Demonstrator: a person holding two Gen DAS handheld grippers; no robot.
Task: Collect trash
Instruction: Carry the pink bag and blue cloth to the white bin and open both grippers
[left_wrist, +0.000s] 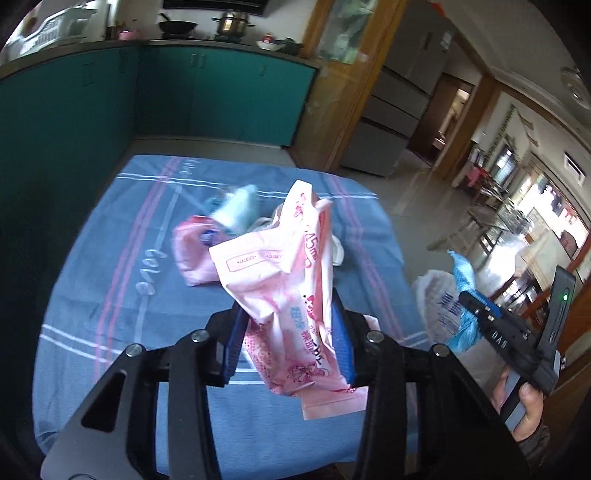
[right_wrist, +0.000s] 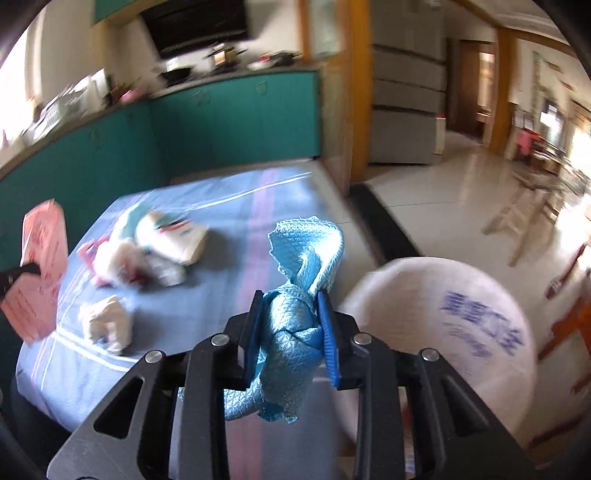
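Left gripper (left_wrist: 291, 332): jaws closed on a crumpled pink wrapper (left_wrist: 284, 266), held above the near part of the blue striped tablecloth (left_wrist: 110, 258). Right gripper (right_wrist: 291, 339): jaws closed on a knotted blue cloth (right_wrist: 299, 314), held off the tablecloth's right edge, just beside a white plastic bag (right_wrist: 443, 314) with blue print. Remaining trash on the tablecloth: a pink packet (left_wrist: 192, 254) and a teal packet (left_wrist: 236, 210) near its centre, blurred; a crumpled white paper (right_wrist: 105, 325) nearer its front edge.
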